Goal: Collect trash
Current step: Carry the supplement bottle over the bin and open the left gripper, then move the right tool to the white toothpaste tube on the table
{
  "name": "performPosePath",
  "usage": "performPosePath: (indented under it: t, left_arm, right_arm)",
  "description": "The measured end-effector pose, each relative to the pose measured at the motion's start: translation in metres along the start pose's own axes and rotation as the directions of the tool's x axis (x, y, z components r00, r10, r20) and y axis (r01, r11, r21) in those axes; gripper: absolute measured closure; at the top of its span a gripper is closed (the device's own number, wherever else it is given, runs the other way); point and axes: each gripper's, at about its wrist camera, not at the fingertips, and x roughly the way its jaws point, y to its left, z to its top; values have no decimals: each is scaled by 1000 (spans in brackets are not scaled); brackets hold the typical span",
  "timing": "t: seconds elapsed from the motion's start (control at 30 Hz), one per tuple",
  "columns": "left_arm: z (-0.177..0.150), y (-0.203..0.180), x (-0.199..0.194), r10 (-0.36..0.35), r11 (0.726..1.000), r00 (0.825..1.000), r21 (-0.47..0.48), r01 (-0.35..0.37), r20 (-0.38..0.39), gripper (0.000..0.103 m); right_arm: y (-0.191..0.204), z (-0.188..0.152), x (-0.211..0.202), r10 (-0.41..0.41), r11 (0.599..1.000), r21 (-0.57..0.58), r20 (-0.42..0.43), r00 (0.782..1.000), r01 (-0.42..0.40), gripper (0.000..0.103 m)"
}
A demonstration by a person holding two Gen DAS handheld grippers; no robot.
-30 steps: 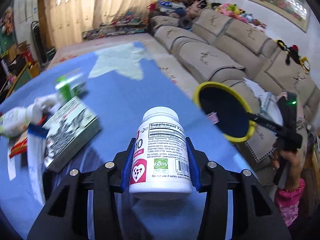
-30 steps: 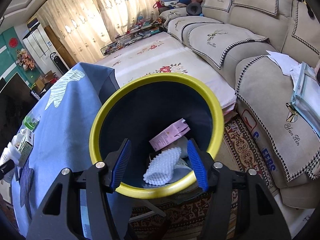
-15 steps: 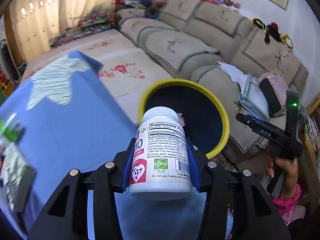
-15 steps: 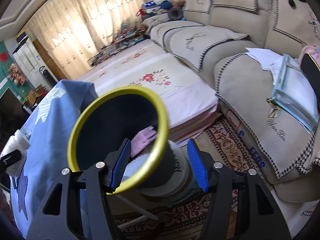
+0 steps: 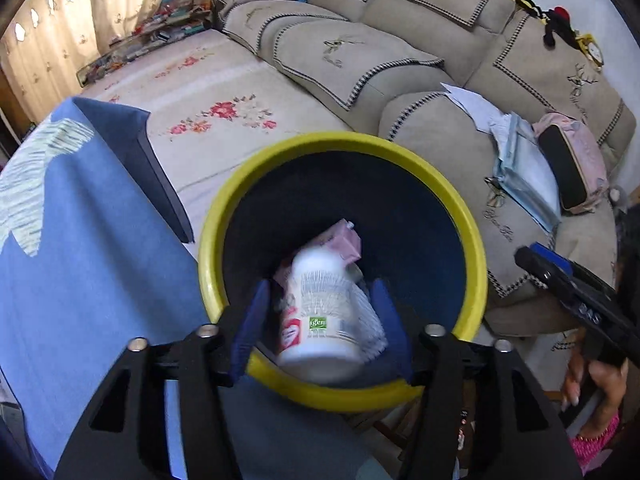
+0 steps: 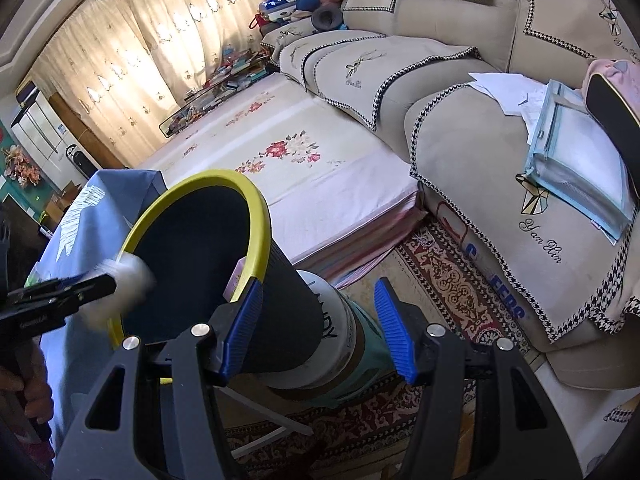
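Over the bin (image 5: 472, 240), just past the edge of the blue tablecloth (image 5: 92, 264), the left gripper (image 5: 320, 328) has its fingers spread w/ gaps either side of the white supplement bottle (image 5: 320, 312); bottle looks blurred and tilted, prob. dropping free, cap pointing down into the bin. To do this well: keep the jaws wide and centred over the opening, don't nudge the yellow rim, wait till it lands. Bin contents: a pink carton (image 5: 344, 240) plus something white and ribbed, partly hidden. Right gripper (image 6: 320, 328) is also spread, empty, low beside the bin's dark wall, touching or not I can't tell. Sofa (image 6: 480, 92) sits behind.
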Motion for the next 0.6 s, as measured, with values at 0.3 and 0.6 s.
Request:
performPosePath:
  t: [0.3, 0.6]
  left_arm:
    - [-20, -1, -72, 42, 999, 989, -14, -40, 141, 30]
    - [-87, 23, -190, 98, 990, 939, -131, -58, 329, 9]
  right_arm:
    - [17, -3, -6, -10, 999, -43, 12, 1000, 11, 47]
    - [55, -10, -20, 13, 994, -112, 24, 1000, -10, 47]
